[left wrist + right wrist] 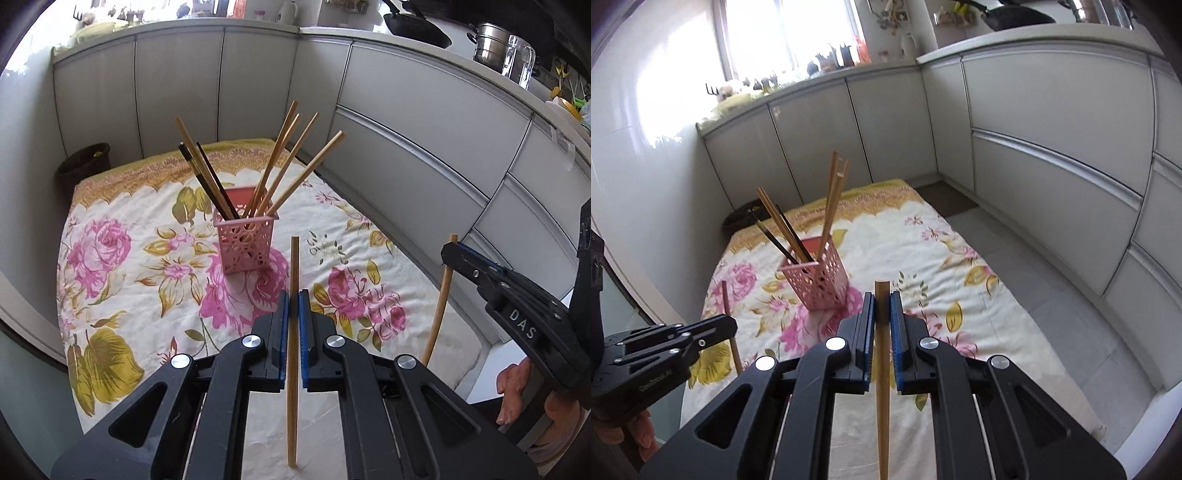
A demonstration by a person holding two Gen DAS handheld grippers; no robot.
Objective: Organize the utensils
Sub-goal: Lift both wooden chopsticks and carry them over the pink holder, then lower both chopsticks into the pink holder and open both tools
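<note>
A pink perforated basket [244, 242] stands on the floral cloth [122, 266] and holds several wooden and dark chopsticks [291, 170]. It also shows in the right wrist view [818, 282]. My left gripper [294, 295] is shut on one upright wooden chopstick [293, 354], in front of the basket. My right gripper [882, 297] is shut on another wooden chopstick [882, 387], held upright to the right of the basket. The right gripper [452, 254] shows at the right edge of the left wrist view, the left gripper [729, 326] at the left of the right wrist view.
White cabinets [424, 122] run behind and to the right of the cloth-covered surface. A dark bin [85, 164] stands at the far left corner. A pan [417, 27], pot and jug sit on the counter above.
</note>
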